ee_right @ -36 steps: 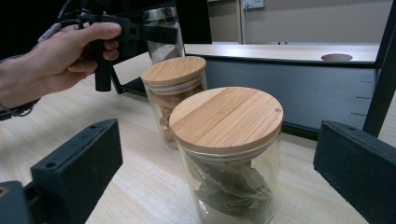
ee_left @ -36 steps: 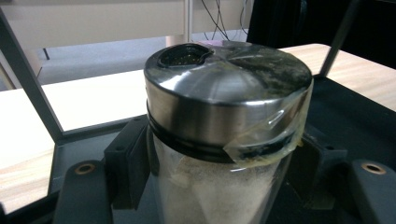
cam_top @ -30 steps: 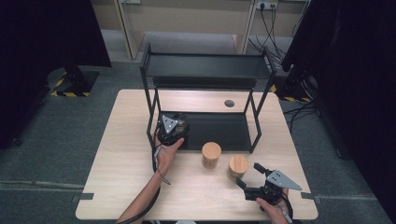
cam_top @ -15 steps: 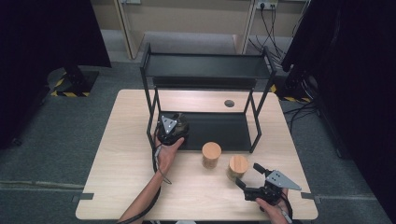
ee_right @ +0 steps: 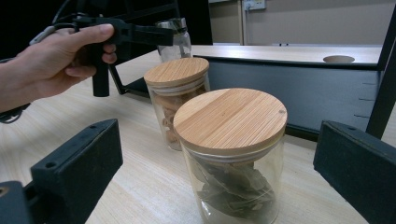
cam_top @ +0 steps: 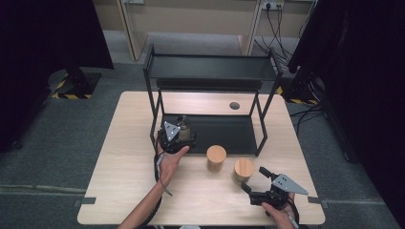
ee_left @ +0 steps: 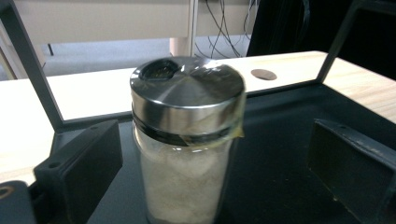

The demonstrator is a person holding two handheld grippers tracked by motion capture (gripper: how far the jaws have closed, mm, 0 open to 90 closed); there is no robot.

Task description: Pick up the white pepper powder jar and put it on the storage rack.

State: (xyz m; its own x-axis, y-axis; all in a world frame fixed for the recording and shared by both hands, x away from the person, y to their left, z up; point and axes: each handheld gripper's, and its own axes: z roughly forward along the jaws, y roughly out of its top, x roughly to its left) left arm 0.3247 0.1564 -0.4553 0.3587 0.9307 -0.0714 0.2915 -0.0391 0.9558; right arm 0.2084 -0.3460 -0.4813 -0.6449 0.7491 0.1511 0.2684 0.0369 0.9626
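Here the left gripper [cam_top: 177,135] stands at the front-left corner of the lower shelf [cam_top: 224,131] of a black two-tier rack [cam_top: 210,67], which sits toward the far edge of the tabletop [cam_top: 124,143]. Its jaws have just been opening and now stand wide on either side of a glass shaker jar [ee_left: 187,140] with a steel lid, clear of the glass. The shaker jar stands upright on the lower shelf, holding a pale powder.

The right gripper [cam_top: 255,183] rests near the front-right corner of the tabletop, with its jaws spread wide and nothing pressed between them. In the right gripper view, a glass jar with dark leaves [ee_right: 233,158] and a bamboo lid stands upright just ahead of these jaws. A second bamboo-lidded jar [ee_right: 177,100], holding pale brown pieces, stands just beyond it; seen from above, the two are near each other and apart, on the bare tabletop in front of the rack's front edge.
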